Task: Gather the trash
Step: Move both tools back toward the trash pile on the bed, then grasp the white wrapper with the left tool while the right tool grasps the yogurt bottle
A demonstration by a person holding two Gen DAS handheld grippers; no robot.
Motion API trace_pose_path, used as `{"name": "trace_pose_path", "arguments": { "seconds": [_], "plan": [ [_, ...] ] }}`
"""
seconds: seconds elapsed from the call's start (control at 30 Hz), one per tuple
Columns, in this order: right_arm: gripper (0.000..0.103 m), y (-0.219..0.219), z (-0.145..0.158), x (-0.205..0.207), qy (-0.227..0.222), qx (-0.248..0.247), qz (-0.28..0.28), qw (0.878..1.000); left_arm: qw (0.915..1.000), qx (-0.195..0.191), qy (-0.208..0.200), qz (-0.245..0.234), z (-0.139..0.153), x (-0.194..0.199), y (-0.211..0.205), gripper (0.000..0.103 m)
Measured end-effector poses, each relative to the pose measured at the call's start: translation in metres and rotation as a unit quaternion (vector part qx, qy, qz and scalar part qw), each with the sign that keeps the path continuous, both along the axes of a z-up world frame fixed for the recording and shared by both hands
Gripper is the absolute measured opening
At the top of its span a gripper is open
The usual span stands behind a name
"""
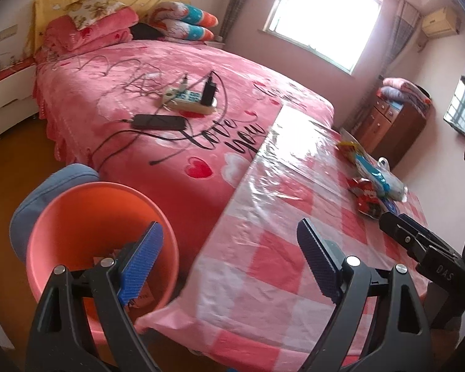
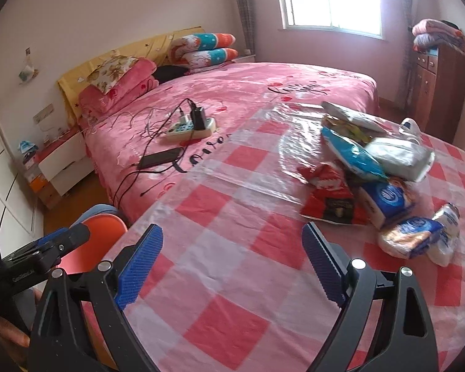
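A pile of trash lies on the pink checked table: a red wrapper, blue-and-white packets, a white plastic bag and tissue packs. In the left wrist view the same pile sits far right. An orange bin stands on the floor beside the table's left edge, partly seen as the bin in the right wrist view. My left gripper hangs open over the table edge and bin. My right gripper is open above the cloth, left of the pile. Neither holds anything.
A bed with a pink cover runs behind the table, carrying a power strip, a phone and cables. A blue cushion sits behind the bin. A wooden cabinet stands far right, a nightstand far left.
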State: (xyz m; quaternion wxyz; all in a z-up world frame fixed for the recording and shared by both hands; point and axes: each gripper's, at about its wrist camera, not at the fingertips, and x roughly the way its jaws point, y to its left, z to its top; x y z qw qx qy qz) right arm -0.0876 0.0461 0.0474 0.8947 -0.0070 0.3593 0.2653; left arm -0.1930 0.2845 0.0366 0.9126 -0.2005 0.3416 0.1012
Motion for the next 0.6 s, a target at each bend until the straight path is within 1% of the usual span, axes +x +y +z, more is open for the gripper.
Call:
{"name": "trace_pose_path", "arguments": {
  "seconds": [0.1,0.23,0.37,0.43,0.5,0.57,0.6],
  "plan": [
    [0.093,-0.017,-0.003,0.006,0.012,0.005,-0.01,1.0,0.9998,0.003,0.006,-0.018,0.004,0.011,-0.012,0.088],
    [0.093,-0.052,-0.006,0.021,0.038,0.023,-0.03,0.999,0.9988,0.015,0.003,-0.047,0.016,0.033,-0.033,0.088],
    [0.093,-0.096,-0.001,0.045,0.06,0.041,-0.058,0.996,0.9963,0.018,0.004,-0.083,0.029,0.071,-0.057,0.088],
    [0.093,-0.127,0.004,0.064,0.074,0.061,-0.075,0.993,0.9949,0.016,0.005,-0.1,0.035,0.093,-0.069,0.088],
    [0.093,-0.154,0.01,0.083,0.081,0.074,-0.089,0.99,0.9917,0.025,-0.001,-0.126,0.044,0.121,-0.085,0.088],
    [0.093,-0.179,0.016,0.105,0.089,0.089,-0.106,0.986,0.9855,0.055,0.001,-0.161,0.052,0.156,-0.104,0.088],
    [0.093,-0.197,0.019,0.121,0.099,0.103,-0.112,0.983,0.9809,0.07,0.0,-0.182,0.057,0.175,-0.115,0.088]
  ]
}}
